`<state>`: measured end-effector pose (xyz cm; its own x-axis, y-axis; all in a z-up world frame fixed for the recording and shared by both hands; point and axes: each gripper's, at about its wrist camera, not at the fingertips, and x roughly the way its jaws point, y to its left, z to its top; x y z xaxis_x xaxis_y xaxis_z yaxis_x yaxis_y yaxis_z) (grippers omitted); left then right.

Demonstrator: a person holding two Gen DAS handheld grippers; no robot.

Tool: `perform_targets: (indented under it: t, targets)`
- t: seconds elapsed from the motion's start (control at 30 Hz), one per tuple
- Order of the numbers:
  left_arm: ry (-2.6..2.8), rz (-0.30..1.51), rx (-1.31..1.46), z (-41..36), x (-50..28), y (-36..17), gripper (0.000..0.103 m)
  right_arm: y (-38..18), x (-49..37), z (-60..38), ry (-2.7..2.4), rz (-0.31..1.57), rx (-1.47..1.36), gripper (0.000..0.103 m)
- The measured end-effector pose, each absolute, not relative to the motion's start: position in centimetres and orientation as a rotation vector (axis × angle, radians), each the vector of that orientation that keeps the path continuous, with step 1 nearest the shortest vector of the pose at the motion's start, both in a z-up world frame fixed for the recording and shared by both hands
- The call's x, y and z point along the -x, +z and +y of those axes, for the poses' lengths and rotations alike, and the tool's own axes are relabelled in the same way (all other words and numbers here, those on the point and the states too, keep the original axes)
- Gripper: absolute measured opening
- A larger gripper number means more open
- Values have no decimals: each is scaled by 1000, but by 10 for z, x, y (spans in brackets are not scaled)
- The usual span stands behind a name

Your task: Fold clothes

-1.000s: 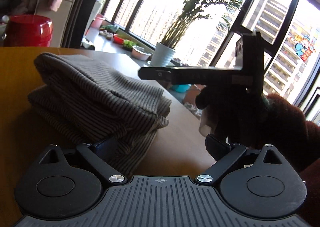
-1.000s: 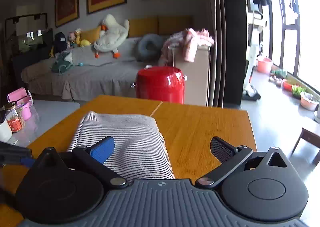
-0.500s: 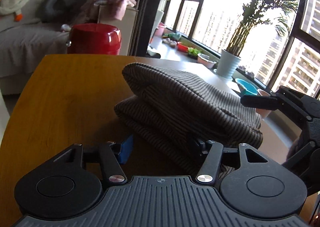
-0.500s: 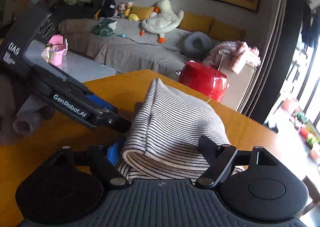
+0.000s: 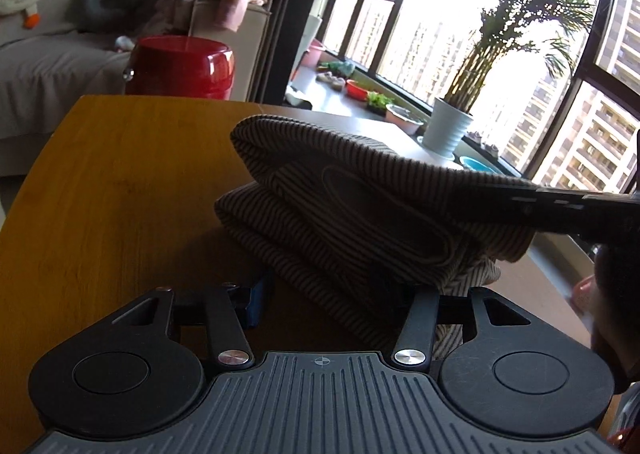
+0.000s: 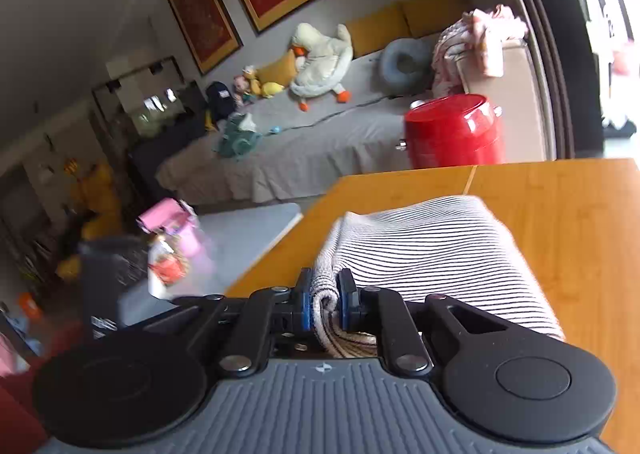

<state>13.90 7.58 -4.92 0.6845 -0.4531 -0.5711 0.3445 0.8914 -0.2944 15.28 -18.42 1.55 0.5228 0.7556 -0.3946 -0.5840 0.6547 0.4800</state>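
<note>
A folded striped knit garment (image 5: 344, 206) lies on the wooden table (image 5: 120, 190). My left gripper (image 5: 332, 294) is open, its fingers either side of the garment's near lower layers; the right fingertip is hidden under cloth. In the right wrist view the same garment (image 6: 432, 246) lies ahead, and my right gripper (image 6: 324, 298) is shut on its near folded edge. The right gripper's body also shows in the left wrist view (image 5: 568, 206), reaching in over the garment from the right.
A red pot (image 5: 180, 66) stands beyond the table's far edge, also in the right wrist view (image 6: 452, 130). A sofa with soft toys (image 6: 320, 58) is behind. A potted plant (image 5: 448, 130) stands by the windows. A low white table with jars (image 6: 176, 250) is at the left.
My right gripper has closed on the garment's near edge. My left gripper has moved in closer, its fingers around the lower layers. The right gripper's body now reaches over the garment.
</note>
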Motion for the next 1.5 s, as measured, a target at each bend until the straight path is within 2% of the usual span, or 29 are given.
perform_targets:
  t: [0.1, 0.17, 0.3, 0.33, 0.4, 0.43, 0.47, 0.57, 0.73, 0.8, 0.87, 0.93, 0.97, 1.17, 1.3, 1.37, 1.5]
  targets:
    - [-455, 692, 181, 76, -139, -53, 55, -15, -157, -180, 831, 757, -376, 13]
    - [-459, 698, 189, 77, -139, -56, 55, -33, -153, -173, 832, 776, -352, 13]
    - [-449, 715, 201, 86, -139, -59, 56, -19, -122, -147, 798, 618, -11, 13]
    - [-438, 714, 213, 91, -138, -57, 57, -15, -112, -139, 781, 560, 106, 17]
    - [-413, 708, 237, 102, -137, -54, 57, -8, -95, -126, 749, 455, 306, 32]
    - [-403, 702, 254, 108, -135, -53, 58, -7, -90, -123, 740, 431, 347, 48]
    - [-393, 696, 271, 113, -134, -51, 58, -6, -86, -121, 731, 411, 384, 58]
    - [-379, 681, 290, 120, -133, -46, 59, -17, -81, -111, 695, 382, 481, 68]
    - [-391, 690, 287, 115, -134, -46, 60, -39, -82, -96, 632, 332, 606, 76]
    - [-400, 695, 286, 111, -134, -46, 61, -42, -84, -94, 622, 320, 612, 73]
    - [-406, 697, 292, 110, -132, -47, 62, -38, -87, -97, 624, 319, 576, 47]
    - [-415, 700, 299, 109, -131, -47, 62, -19, -97, -114, 636, 367, 445, 30]
    - [-419, 702, 302, 109, -131, -47, 62, -9, -102, -124, 643, 392, 374, 27]
    - [-443, 719, 313, 105, -135, -50, 62, 27, -86, -153, 711, 387, 348, 25]
    - [-428, 720, 305, 102, -137, -50, 62, -9, -67, -126, 737, 461, 484, 29]
    - [-415, 719, 300, 102, -137, -49, 62, -28, -53, -106, 692, 393, 583, 40]
    - [-358, 697, 312, 114, -135, -39, 64, -36, -44, -86, 674, 356, 668, 42]
